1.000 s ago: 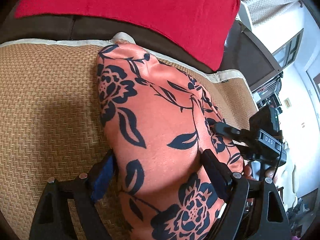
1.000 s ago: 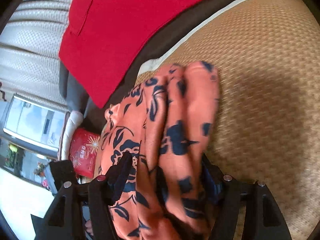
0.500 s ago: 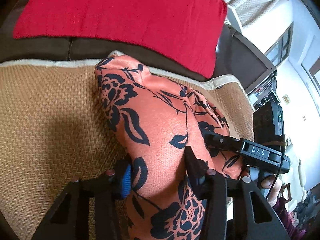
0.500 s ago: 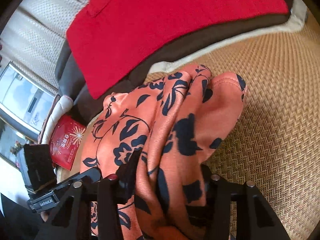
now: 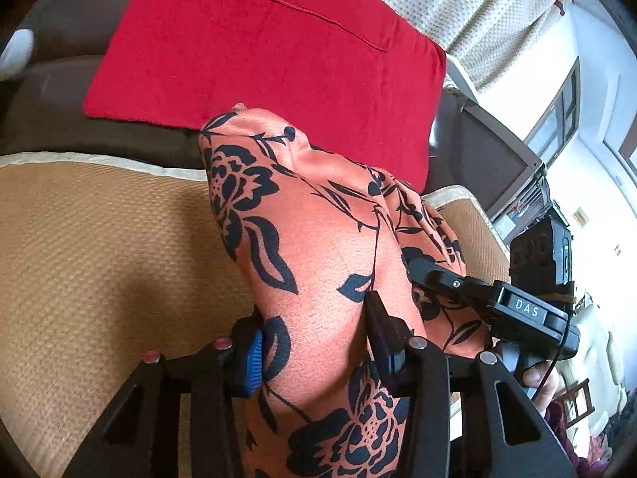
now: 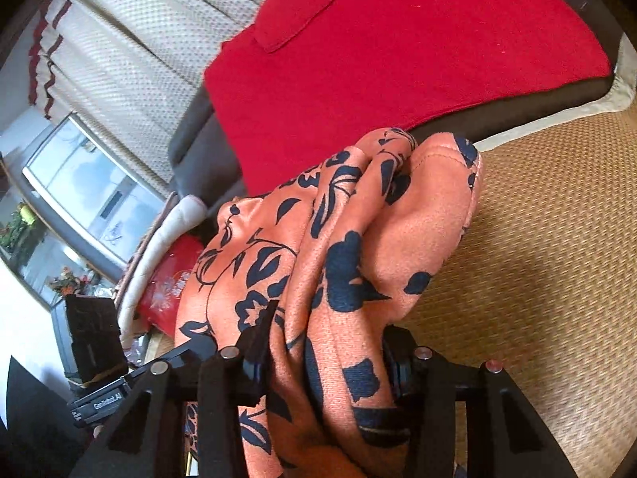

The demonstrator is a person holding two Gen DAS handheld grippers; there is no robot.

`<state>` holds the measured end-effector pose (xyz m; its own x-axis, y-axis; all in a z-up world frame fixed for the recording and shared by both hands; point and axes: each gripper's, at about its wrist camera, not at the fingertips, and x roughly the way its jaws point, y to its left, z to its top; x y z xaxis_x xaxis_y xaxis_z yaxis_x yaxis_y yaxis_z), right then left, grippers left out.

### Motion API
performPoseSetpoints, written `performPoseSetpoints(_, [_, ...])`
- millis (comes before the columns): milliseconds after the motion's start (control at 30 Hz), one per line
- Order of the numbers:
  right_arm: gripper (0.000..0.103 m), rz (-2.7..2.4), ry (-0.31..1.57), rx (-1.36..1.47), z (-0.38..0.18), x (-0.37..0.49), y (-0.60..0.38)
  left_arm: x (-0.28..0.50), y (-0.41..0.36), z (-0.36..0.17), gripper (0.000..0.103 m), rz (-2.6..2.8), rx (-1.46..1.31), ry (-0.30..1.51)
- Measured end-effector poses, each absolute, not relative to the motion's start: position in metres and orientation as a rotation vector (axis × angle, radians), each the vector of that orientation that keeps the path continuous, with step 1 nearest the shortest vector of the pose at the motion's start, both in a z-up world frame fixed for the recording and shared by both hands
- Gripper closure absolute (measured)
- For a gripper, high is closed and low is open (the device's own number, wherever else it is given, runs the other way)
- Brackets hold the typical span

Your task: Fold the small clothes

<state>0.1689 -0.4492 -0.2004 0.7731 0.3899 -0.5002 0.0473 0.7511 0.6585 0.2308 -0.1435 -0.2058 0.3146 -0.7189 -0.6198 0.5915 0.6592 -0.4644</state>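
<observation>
Woven mat [image 5: 99,247], floral garment [image 5: 318,247] pinched between both grippers' fingers [image 5: 249,358]

You see an orange cloth [image 5: 318,239] with dark blue flowers, bunched up and lifted above the woven mat [image 5: 99,247].

Left gripper [image 5: 314,338] angled downward, its jaws clamped on bunched orange floral fabric [image 5: 318,247], right gripper [image 6: 326,342] likewise angled down and pinching a thick fold, a hand [image 5: 543,378] gripping the right gripper's handle
</observation>
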Motion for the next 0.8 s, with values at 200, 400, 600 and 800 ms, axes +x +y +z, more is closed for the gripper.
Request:
performPoseSetpoints(200, [0.056, 0.187, 0.757, 0.717, -0.223, 0.186, -0.437, 0.230, -0.140, -0.231, 0.055, -0.790, -0.112, 0.985])
performPoseSetpoints(400, [0.056, 0.085, 0.937, 0.723, -0.271, 0.205, -0.435, 0.239, -0.153, -0.281, 0.046, -0.654, -0.006, 1.121])
performPoseSetpoints(600, [0.048, 0.033, 0.896, 0.671, -0.259, 0.191, -0.445, 0.225, -0.142, -0.263, 0.045, -0.592, 0.020, 1.045])
performPoseSetpoints(800, [0.047, -0.085, 0.763, 0.555, -0.216, 0.154, -0.438, 0.169, -0.117, -0.220, 0.023, -0.418, 0.120, 0.809])
